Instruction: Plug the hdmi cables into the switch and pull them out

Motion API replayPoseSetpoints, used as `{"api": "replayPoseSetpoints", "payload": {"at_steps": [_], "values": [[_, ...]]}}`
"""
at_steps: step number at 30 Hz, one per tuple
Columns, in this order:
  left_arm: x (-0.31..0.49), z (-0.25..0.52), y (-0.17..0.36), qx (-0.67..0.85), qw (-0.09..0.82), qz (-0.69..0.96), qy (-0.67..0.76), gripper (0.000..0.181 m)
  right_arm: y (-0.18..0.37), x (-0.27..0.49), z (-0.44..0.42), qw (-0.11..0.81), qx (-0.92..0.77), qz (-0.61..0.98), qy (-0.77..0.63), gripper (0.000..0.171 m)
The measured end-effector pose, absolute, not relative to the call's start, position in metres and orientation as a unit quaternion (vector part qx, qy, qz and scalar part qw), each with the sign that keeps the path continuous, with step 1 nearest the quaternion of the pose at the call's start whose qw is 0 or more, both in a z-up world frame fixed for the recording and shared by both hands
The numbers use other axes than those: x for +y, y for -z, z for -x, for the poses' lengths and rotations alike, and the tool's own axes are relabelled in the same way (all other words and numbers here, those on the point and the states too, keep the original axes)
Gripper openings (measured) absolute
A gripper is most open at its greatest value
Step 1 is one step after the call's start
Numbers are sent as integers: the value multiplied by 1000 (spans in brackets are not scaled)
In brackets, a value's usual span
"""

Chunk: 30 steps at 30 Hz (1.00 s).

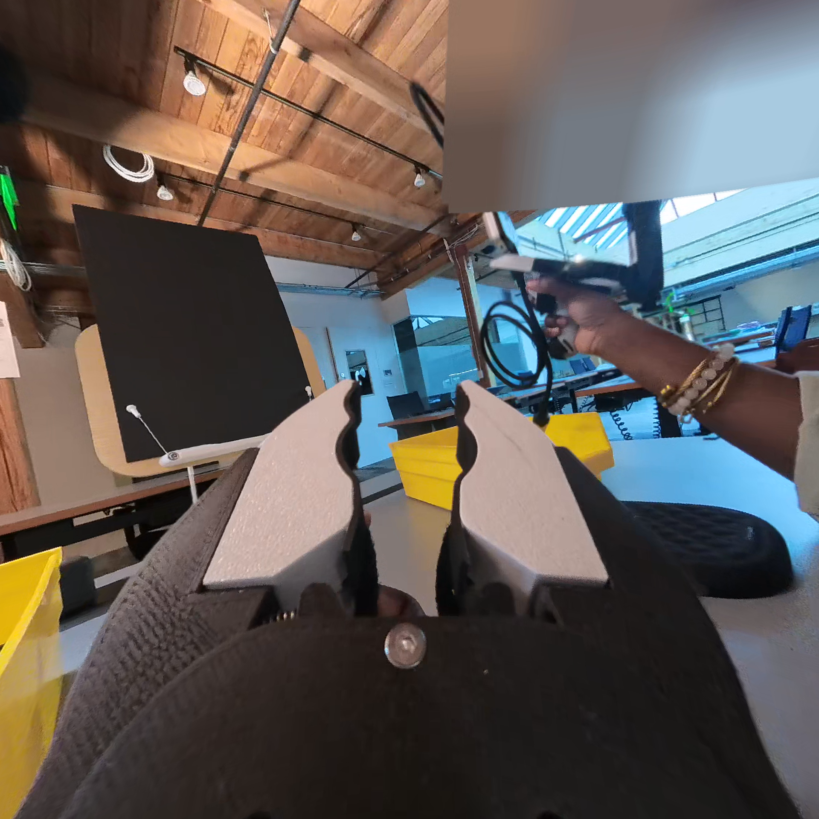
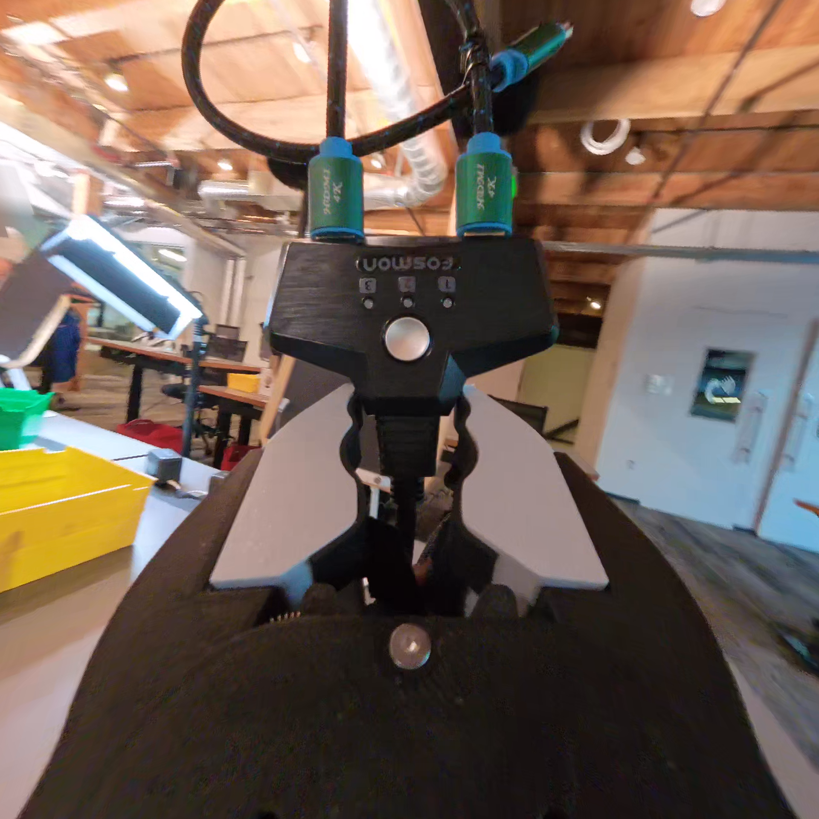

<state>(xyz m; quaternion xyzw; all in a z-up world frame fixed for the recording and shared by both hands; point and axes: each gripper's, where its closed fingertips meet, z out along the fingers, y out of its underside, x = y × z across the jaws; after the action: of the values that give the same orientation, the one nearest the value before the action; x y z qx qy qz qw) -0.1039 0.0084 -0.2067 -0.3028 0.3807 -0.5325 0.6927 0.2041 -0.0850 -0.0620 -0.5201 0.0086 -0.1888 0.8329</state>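
In the right wrist view my right gripper [image 2: 407,401] is shut on the narrow neck of the black HDMI switch [image 2: 407,301] and holds it raised, pointing up. Two green HDMI plugs sit in its outer ports, one on the left [image 2: 337,195] and one on the right [image 2: 483,190]. The middle port is empty. A third green plug [image 2: 540,40] hangs free at the top right. Black braided cable [image 2: 199,88] loops above. My left gripper [image 1: 407,412] is open and empty, low over the table. The left wrist view shows the right gripper [image 1: 571,270] in a hand, with the cable loop [image 1: 514,345] dangling.
A yellow bin [image 1: 434,461] stands on the grey table [image 1: 709,465] just beyond my left fingers, and another [image 1: 26,642] is at the near left. A black padded mat [image 1: 709,545] lies to the right. The right wrist view shows a yellow bin [image 2: 57,501] and a green bin [image 2: 17,412] at the left. One gripper's finger ends stand about 35 cm off the other's.
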Motion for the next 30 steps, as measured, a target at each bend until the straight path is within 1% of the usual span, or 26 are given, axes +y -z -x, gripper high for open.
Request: {"api": "replayPoseSetpoints", "payload": {"at_steps": [3, 7, 12, 19, 25, 26, 27, 28, 29, 30], "values": [[11, 102, 209, 383, 692, 311, 527, 38, 107, -81, -243, 813, 77, 542, 199, 40], [11, 101, 210, 387, 691, 312, 525, 38, 171, -80, -281, 753, 170, 597, 219, 40], [4, 103, 208, 390, 685, 292, 541, 38, 220, -78, -305, 625, 193, 710, 262, 40], [6, 101, 210, 394, 684, 300, 535, 38, 267, -72, -312, 474, 187, 819, 263, 40], [7, 102, 210, 390, 681, 302, 541, 38, 282, -74, -318, 346, 135, 855, 362, 38], [7, 102, 210, 389, 681, 302, 542, 38, 284, -76, -319, 325, 127, 860, 373, 38], [7, 102, 210, 388, 681, 302, 543, 38, 286, -77, -319, 309, 117, 864, 379, 42], [7, 103, 210, 387, 681, 301, 544, 38, 285, -76, -319, 309, 110, 862, 387, 44], [7, 103, 210, 387, 681, 301, 544, 38, 277, -74, -319, 332, 106, 847, 401, 46], [7, 103, 210, 386, 681, 302, 544, 38, 264, -71, -317, 376, 106, 820, 419, 46]]}}
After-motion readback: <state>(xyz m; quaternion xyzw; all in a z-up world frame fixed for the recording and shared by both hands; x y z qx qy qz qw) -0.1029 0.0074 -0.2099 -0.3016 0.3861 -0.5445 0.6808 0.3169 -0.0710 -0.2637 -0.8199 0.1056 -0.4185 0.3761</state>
